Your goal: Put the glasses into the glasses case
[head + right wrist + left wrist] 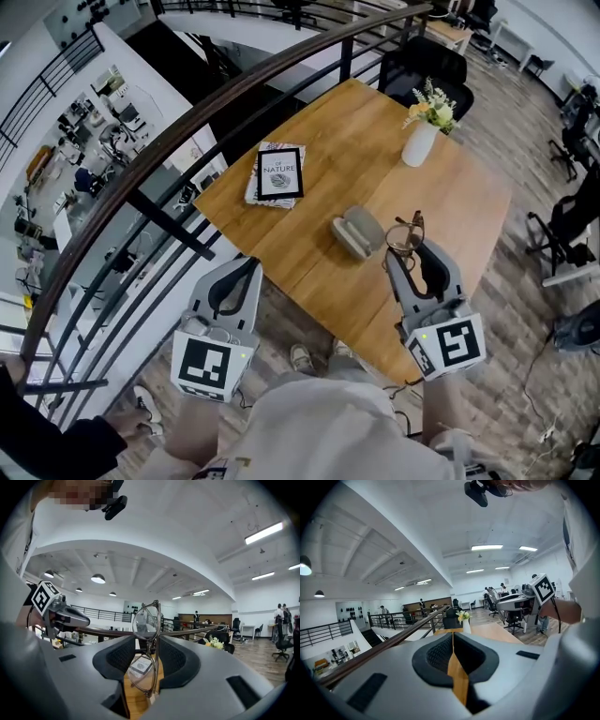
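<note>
Evidently the right hand-held gripper [409,249] is clamped edge-on over the glasses [403,232], lifted just beside the glasses case [357,231] on the table [450,202] for insertion, while the left hand-held gripper [246,266] waits, jaws together, empty.

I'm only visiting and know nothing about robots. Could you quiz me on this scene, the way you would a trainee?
1. True or false: the glasses case lies on the table, and the glasses are not in it.
2. Which gripper holds the glasses? A. left B. right
3. Fill in: the white vase holds ____.

Key: 1 true; 2 B, the right gripper; 3 flowers.
</note>
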